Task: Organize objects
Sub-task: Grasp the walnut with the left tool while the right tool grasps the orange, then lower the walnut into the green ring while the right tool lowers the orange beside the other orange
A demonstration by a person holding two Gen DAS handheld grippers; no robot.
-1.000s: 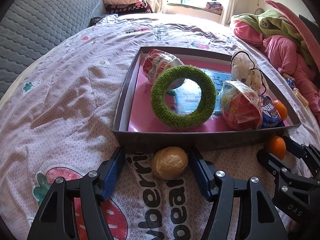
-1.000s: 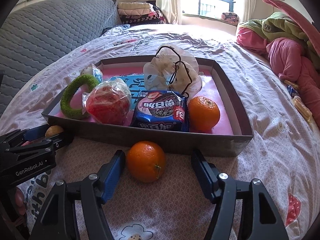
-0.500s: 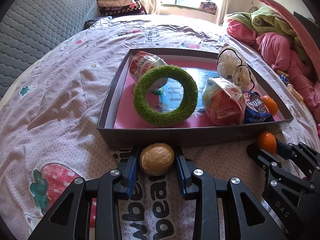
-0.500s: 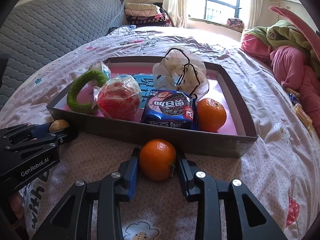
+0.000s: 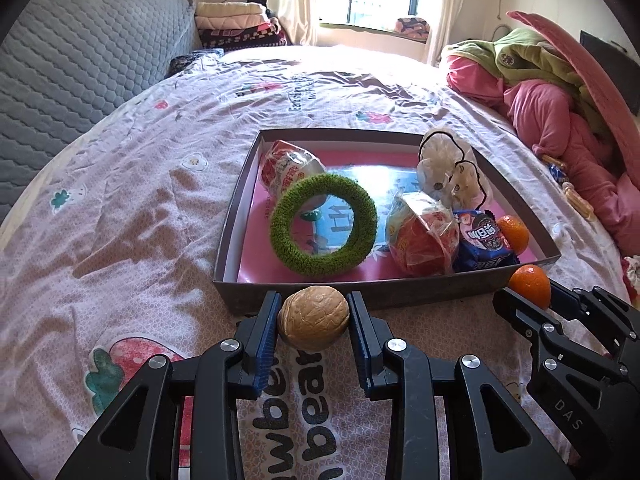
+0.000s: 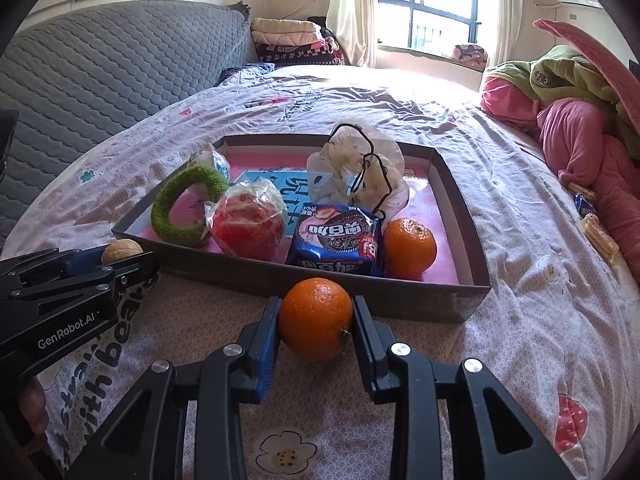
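My left gripper [image 5: 313, 312] is shut on a tan walnut [image 5: 313, 317], held just off the bedsheet in front of the shallow grey box [image 5: 400, 288]. My right gripper [image 6: 316, 322] is shut on an orange [image 6: 316, 319], also just before the box's near wall [image 6: 360, 292]. Each gripper shows in the other's view: the right gripper [image 5: 530, 292] with its orange [image 5: 529, 283] at the right, the left gripper [image 6: 120, 258] with the walnut [image 6: 121, 251] at the left. Inside the box lie a green fuzzy ring [image 5: 323, 227], a red wrapped ball [image 5: 424, 236], a blue snack packet [image 6: 340, 242], another orange [image 6: 409, 247] and a white plastic bag [image 6: 358, 168].
The box sits on a pink patterned bedsheet [image 5: 120, 208]. A grey quilted headboard [image 5: 80, 60] runs along the left. Pink and green bedding [image 5: 560, 120] is heaped at the right, with small snack packets [image 6: 592, 224] beside it. Folded blankets [image 6: 292, 40] are stacked near the window.
Both grippers went from wide open around their objects to shut on them. The left gripper has since lifted the walnut off the sheet; the right has barely moved.
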